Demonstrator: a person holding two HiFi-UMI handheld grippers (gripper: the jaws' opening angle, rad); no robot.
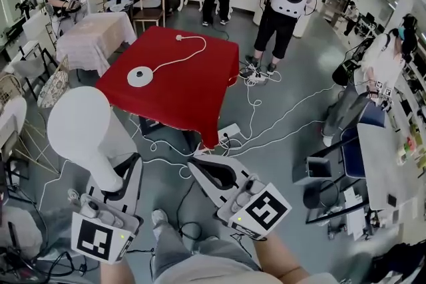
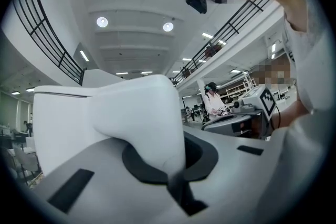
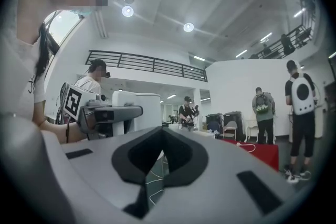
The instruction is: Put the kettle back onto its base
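Observation:
The white kettle (image 1: pixel 83 126) hangs low at the left of the head view, with my left gripper (image 1: pixel 122 181) shut on its handle. In the left gripper view the kettle (image 2: pixel 105 123) fills the picture and its handle runs down between the jaws of the left gripper (image 2: pixel 176 165). The round white base (image 1: pixel 140 76) lies on the red table (image 1: pixel 193 90) ahead, its cord running off to a plug (image 1: pixel 180 38). My right gripper (image 1: pixel 196 166) is shut and empty beside the kettle. From the right gripper (image 3: pixel 161 131) I see the kettle (image 3: pixel 139 107) off to the left.
White cables and a power strip (image 1: pixel 228 133) lie on the floor in front of the red table. Several people stand behind it. A white-clothed table (image 1: pixel 93 33) is at the left, and a desk and chair (image 1: pixel 383 163) at the right.

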